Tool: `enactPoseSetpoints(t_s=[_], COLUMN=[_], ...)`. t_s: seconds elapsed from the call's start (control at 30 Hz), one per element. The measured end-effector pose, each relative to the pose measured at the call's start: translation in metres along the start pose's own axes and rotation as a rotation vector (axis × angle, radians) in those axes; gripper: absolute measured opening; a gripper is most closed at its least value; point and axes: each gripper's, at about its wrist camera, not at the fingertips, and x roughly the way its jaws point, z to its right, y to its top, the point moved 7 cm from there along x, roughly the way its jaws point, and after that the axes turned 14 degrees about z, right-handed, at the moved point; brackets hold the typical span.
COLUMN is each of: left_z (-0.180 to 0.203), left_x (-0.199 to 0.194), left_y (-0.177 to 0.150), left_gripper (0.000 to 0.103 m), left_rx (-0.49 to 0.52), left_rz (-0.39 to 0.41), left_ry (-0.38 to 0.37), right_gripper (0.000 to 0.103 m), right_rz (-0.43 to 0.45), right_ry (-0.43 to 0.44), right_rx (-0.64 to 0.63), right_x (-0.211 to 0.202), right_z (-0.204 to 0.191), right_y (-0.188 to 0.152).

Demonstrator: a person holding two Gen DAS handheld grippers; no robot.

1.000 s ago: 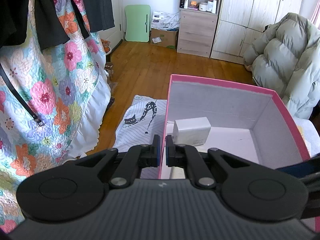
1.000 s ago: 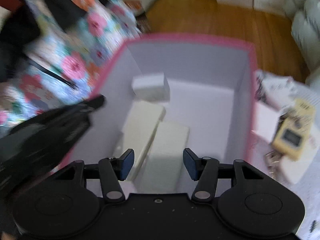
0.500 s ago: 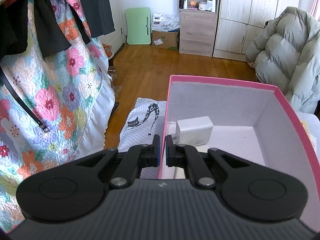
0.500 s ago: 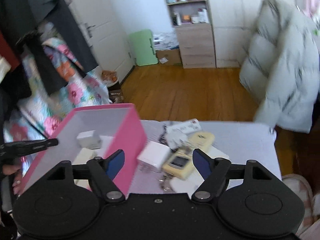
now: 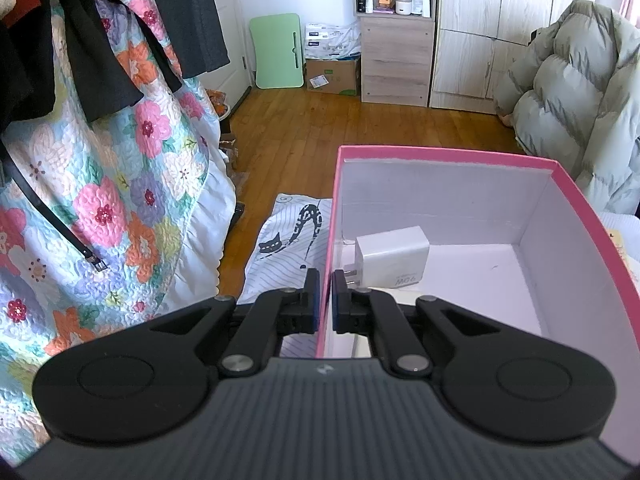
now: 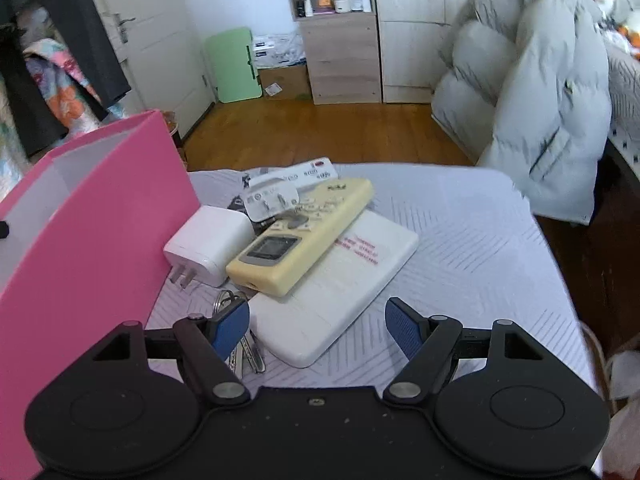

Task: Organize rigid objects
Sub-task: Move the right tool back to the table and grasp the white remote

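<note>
Right gripper out of the pink box, fingers wider, over the remote.

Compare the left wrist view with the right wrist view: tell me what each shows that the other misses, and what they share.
Left only: the box's inside, with a white charger on its floor, and the left gripper shut on the box wall. Right only: the open right gripper over a yellowed remote, white slab, another charger and keys. Both: the pink box, puffy coat and shelves.
</note>
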Motion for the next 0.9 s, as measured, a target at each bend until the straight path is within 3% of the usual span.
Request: enactPoseSetpoints(t_s=[0.13,0.43,0.7,0.9], left_z=[0.0,0.0,-0.001,0.0], left_x=[0.001,0.0,0.001,0.001], left_y=[0.0,-0.001,0.0,0.0], left_gripper=[0.005,0.005,0.005,0.005], left_rx=[0.002,0.009,0.005,0.011], left_rz=[0.0,-0.003,-0.003,-0.003], left_ry=[0.001,0.002,0.0,0.003], right_gripper=[0.084,0.087,0.067,0.066], right_rz=[-0.01,0.068,0.087,0.055], right_ry=[0.018,-0.108,-0.093,-0.08], right_rx=[0.023,-0.012,-0.023,-0.042], right_x=[0.006,0.016,-0.008,-0.035], right_z=[-0.005,-0.013,-0.009,-0.004], right_y=[-0.007,-0.009,-0.017,-0.029])
